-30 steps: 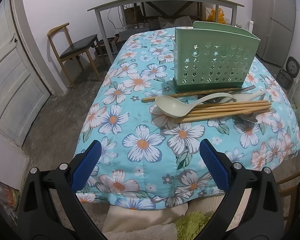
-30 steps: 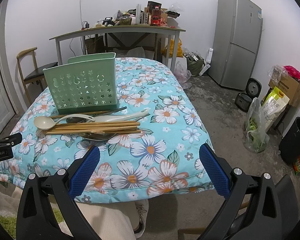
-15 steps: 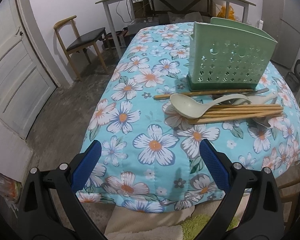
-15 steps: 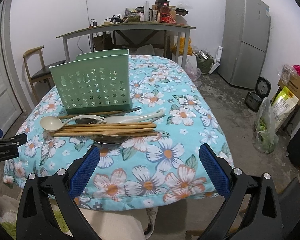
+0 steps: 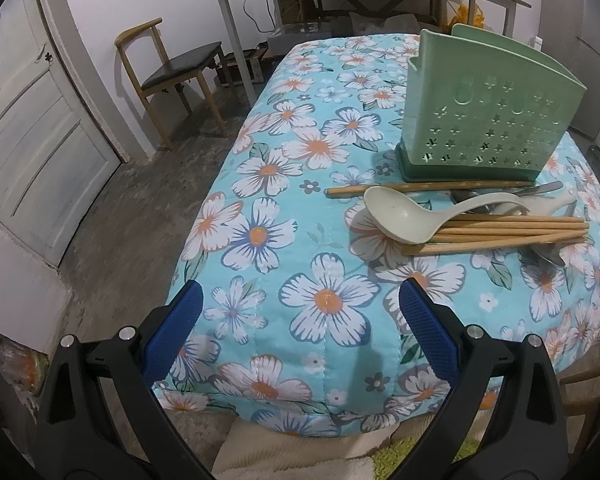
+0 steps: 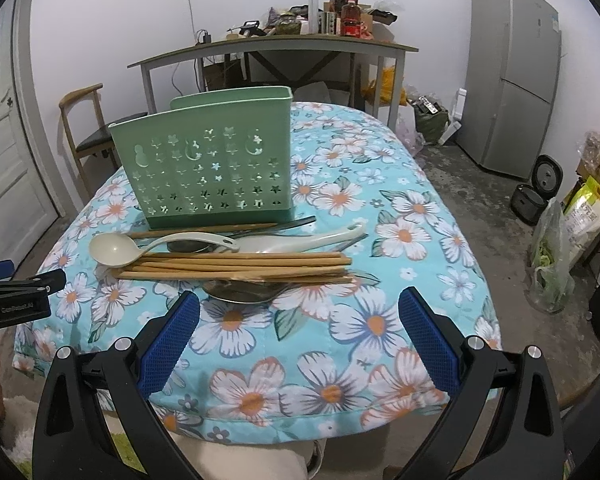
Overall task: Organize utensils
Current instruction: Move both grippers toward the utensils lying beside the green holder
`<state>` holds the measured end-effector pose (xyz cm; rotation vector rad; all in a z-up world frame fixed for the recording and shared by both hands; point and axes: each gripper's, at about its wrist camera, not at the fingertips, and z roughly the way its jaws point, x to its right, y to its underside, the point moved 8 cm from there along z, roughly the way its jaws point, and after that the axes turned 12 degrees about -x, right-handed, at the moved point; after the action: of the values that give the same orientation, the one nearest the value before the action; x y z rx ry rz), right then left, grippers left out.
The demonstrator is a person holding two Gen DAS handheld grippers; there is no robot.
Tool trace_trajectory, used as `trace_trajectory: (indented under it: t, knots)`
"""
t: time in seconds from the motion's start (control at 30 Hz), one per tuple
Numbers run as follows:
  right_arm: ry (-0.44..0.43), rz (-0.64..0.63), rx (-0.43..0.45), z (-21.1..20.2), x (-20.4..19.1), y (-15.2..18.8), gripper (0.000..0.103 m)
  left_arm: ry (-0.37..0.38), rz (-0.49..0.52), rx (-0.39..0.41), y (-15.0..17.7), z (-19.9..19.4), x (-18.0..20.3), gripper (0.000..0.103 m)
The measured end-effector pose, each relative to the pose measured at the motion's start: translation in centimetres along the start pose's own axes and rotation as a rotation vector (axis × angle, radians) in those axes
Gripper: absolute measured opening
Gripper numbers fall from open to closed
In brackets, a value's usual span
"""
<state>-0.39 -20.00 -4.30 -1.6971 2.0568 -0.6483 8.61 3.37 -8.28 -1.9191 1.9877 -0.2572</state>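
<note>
A green perforated utensil holder (image 5: 484, 120) (image 6: 208, 168) stands upright on the floral table (image 5: 268, 184) (image 6: 404, 240). In front of it lies a pile: a cream ladle (image 5: 404, 216) (image 6: 116, 250), several wooden chopsticks (image 5: 512, 232) (image 6: 240, 266), a white soup spoon (image 6: 312, 240) and metal spoons (image 6: 244, 292) partly under the chopsticks. My left gripper (image 5: 300, 320) is open and empty over the table's near left part, left of the pile. My right gripper (image 6: 300, 324) is open and empty just in front of the pile. The left gripper's side shows at the left edge of the right wrist view (image 6: 16, 296).
A wooden chair (image 5: 168, 76) and a white door (image 5: 28, 128) stand to the left. A cluttered grey desk (image 6: 276, 46) is behind the table. A fridge (image 6: 512, 76), a rice cooker (image 6: 536, 192) and bags (image 6: 552, 264) are on the right floor.
Both grippers have moved forward toward the table. The pile and holder look larger and nearer. The left view has also swung left and tilted down. Nothing on the table has moved.
</note>
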Motion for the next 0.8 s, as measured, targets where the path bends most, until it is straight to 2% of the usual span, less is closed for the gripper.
trace_trajectory:
  t: [0.8]
  knots:
    - [-0.068, -0.045, -0.032, 3.4, -2.2, -2.0, 0.097, -0.041, -0.016, -0.059, -1.5, 2.7, 0.0, 0.095]
